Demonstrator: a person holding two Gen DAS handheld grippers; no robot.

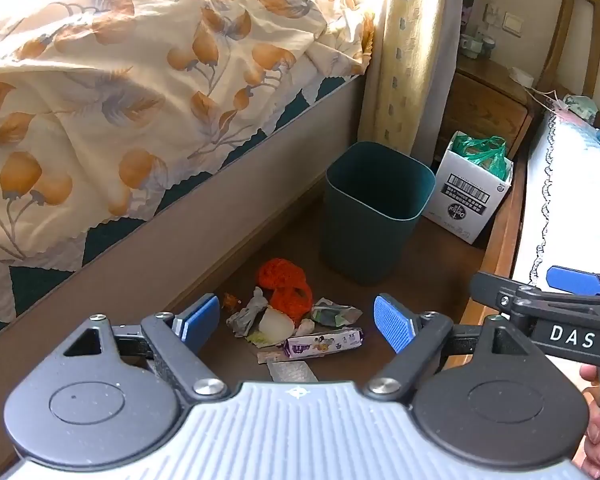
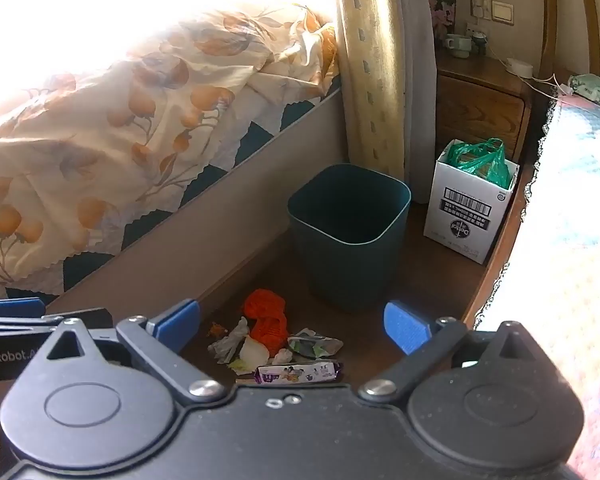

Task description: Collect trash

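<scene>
Here, a dark green waste bin [image 1: 374, 204] stands upright on the brown floor [image 1: 432, 276] at the centre of both views, its mouth open; its inside is in shadow and nothing can be made out in it. To its right, in the middle right of the frame, a white cardboard box [image 1: 470, 196] holds a crumpled green plastic bag [image 1: 480, 152] that rises above its rim.

The trash lies in a small heap on the floor just in front of the bin, at lower centre: an orange mesh net [image 1: 284, 284], grey crumpled paper [image 1: 248, 314], a whitish vegetable scrap [image 1: 274, 322], a green-and-white wrapper [image 1: 334, 312] and a purple snack packet [image 1: 324, 342], all touching or nearly so.

The left claw [image 1: 296, 322] stands wide open above the heap, gripping nothing. The right claw [image 2: 296, 330] is likewise spread wide and empty, framing the same heap.

A bed with a floral cover [image 1: 112, 92] fills the upper left.
</scene>
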